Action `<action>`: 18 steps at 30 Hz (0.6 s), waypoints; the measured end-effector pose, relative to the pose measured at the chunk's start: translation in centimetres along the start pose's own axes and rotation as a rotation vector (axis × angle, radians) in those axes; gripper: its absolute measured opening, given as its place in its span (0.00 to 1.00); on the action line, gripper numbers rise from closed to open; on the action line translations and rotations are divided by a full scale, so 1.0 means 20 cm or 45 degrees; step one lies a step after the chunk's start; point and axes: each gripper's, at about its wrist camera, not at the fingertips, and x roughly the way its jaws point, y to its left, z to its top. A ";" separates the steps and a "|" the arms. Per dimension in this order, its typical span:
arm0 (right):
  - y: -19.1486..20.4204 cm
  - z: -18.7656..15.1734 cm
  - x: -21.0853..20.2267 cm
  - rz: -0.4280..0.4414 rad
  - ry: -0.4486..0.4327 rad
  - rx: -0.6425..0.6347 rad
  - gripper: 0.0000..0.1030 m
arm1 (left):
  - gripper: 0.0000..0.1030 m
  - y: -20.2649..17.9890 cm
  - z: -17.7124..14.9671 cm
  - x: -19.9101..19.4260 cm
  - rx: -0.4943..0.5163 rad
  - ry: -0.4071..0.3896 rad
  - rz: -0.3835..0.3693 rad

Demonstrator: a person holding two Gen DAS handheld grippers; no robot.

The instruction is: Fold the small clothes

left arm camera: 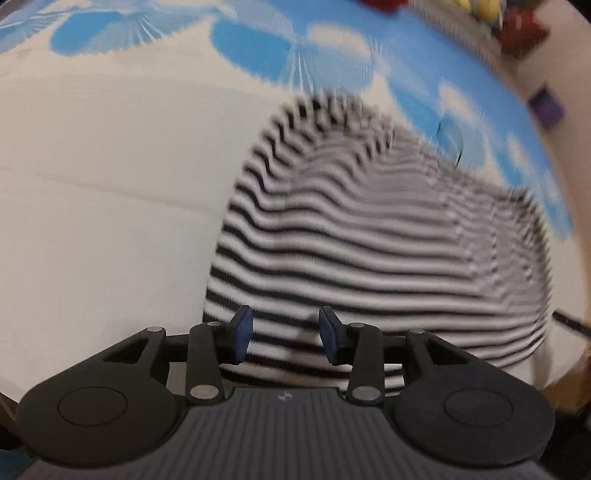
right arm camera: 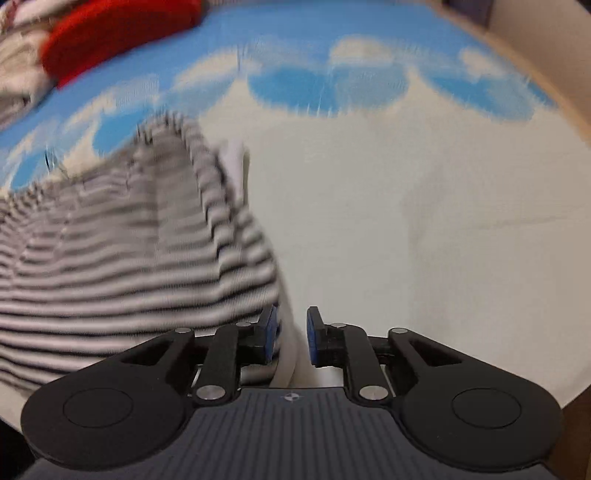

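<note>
both claws, left (left arm camera: pixel 285 334) and right (right arm camera: pixel 291 336), hang released at six o'clock beside our striped garment (left arm camera: pixel 369 251), bracketing its near hem.

Striped garment (left arm camera: pixel 369 251) soft knit cloth; bedsheet (left arm camera: pixel 110 203) matt woven (printed).

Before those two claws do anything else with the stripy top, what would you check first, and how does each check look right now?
1. Left gripper open: ok, pads apart.
2. Striped top between the left pads: ok, its near edge lies in the gap.
3. Right gripper open: ok, a narrower gap.
4. Cloth between the right pads: ok, the top's white edge runs into the gap.
5. Top lying flat on the sheet: cannot tell, both views are blurred.
6. Red item clear of the top: ok, it lies far back.
</note>
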 end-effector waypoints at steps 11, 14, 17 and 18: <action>-0.07 0.01 -0.30 0.045 -0.332 0.059 0.38 | 0.42 0.01 -0.05 -0.19 -0.095 -0.176 -0.027; -0.05 -0.01 -0.37 0.055 -0.380 0.061 0.41 | 0.42 0.01 -0.07 -0.19 -0.109 -0.187 -0.044; -0.04 -0.03 -0.44 0.049 -0.407 0.110 0.41 | 0.42 0.02 -0.11 -0.20 -0.150 -0.192 -0.079; -0.04 -0.04 -0.47 0.056 -0.420 0.136 0.41 | 0.42 0.03 -0.12 -0.21 -0.172 -0.191 -0.100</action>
